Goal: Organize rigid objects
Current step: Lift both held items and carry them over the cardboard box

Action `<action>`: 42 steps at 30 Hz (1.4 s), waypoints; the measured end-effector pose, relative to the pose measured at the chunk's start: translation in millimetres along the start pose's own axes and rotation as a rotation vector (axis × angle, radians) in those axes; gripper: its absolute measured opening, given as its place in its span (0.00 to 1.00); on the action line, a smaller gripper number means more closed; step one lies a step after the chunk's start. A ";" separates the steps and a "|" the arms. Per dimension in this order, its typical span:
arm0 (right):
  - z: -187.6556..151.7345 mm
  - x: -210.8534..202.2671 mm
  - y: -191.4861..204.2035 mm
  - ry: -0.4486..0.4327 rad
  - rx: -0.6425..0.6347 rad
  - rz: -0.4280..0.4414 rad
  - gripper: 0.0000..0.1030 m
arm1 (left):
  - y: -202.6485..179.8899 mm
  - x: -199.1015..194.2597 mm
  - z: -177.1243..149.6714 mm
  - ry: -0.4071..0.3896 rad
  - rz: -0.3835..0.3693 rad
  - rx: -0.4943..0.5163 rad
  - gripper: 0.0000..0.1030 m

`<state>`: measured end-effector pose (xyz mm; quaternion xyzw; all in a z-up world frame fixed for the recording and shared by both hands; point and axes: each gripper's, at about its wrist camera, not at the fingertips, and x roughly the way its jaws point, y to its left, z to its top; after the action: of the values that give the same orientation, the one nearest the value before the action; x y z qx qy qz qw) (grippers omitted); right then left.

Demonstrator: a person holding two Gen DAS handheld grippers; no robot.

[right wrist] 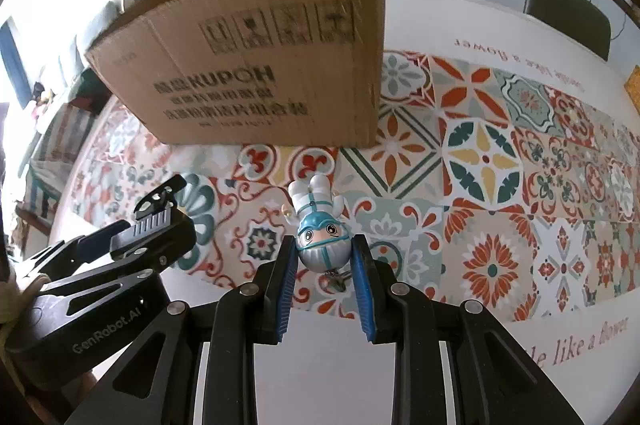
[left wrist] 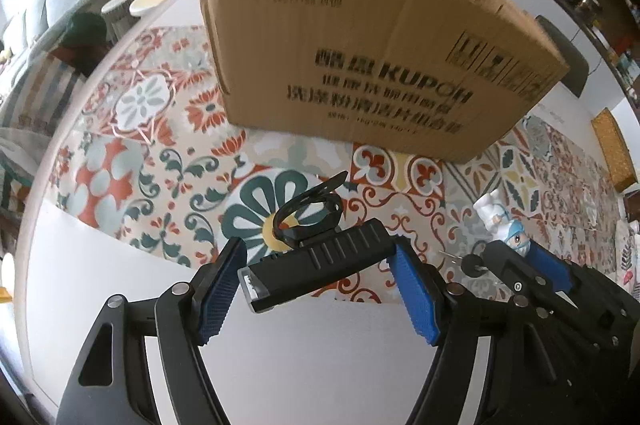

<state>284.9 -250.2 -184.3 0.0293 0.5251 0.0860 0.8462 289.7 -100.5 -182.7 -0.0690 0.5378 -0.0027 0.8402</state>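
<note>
Left gripper (left wrist: 320, 281) has its blue pads (left wrist: 222, 289) spread wide around a black bike light (left wrist: 316, 261); the right pad meets the light's end, the left one stands clear, so a firm grip can't be confirmed. Over on the right, the right gripper (right wrist: 325, 265) pinches a white-and-blue astronaut figurine (right wrist: 320, 225) by its head, body pointing away. Both hover near the open cardboard box (right wrist: 256, 65) on the patterned tablecloth (right wrist: 500, 185).
</note>
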 end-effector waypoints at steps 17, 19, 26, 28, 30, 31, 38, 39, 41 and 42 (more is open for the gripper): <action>14.7 -74.9 23.4 -0.169 0.010 0.020 0.27 | 16.6 -77.4 16.8 -0.199 -0.044 0.061 0.71; 18.5 -82.9 27.2 -0.195 0.005 0.022 0.27 | 17.4 -85.1 21.5 -0.214 -0.055 0.062 0.71; 38.2 -111.3 36.7 -0.287 0.006 0.041 0.27 | 20.8 -109.9 44.4 -0.267 -0.075 0.093 0.71; 43.8 -116.3 37.6 -0.308 0.009 0.051 0.27 | 21.7 -116.3 51.9 -0.291 -0.070 0.106 0.71; 50.7 -121.0 38.9 -0.327 0.012 0.063 0.27 | 21.8 -122.1 60.7 -0.309 -0.065 0.117 0.71; 54.0 -122.9 39.8 -0.334 0.012 0.069 0.27 | 21.5 -124.8 64.8 -0.317 -0.061 0.121 0.71; 83.7 -129.7 45.3 -0.381 0.003 0.101 0.27 | 19.5 -140.5 96.4 -0.352 -0.050 0.141 0.71; 88.7 -129.8 45.3 -0.384 0.004 0.106 0.27 | 19.6 -141.8 101.1 -0.353 -0.053 0.141 0.71; 98.5 -130.3 45.5 -0.390 0.002 0.115 0.27 | 19.2 -143.6 108.3 -0.362 -0.050 0.142 0.71; 104.0 -131.0 46.0 -0.398 0.001 0.115 0.27 | 18.6 -144.3 112.5 -0.365 -0.043 0.145 0.71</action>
<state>315.7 -223.8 -15.6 0.0758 0.3452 0.1264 0.9269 329.3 -58.0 -8.2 -0.0192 0.3733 -0.0469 0.9263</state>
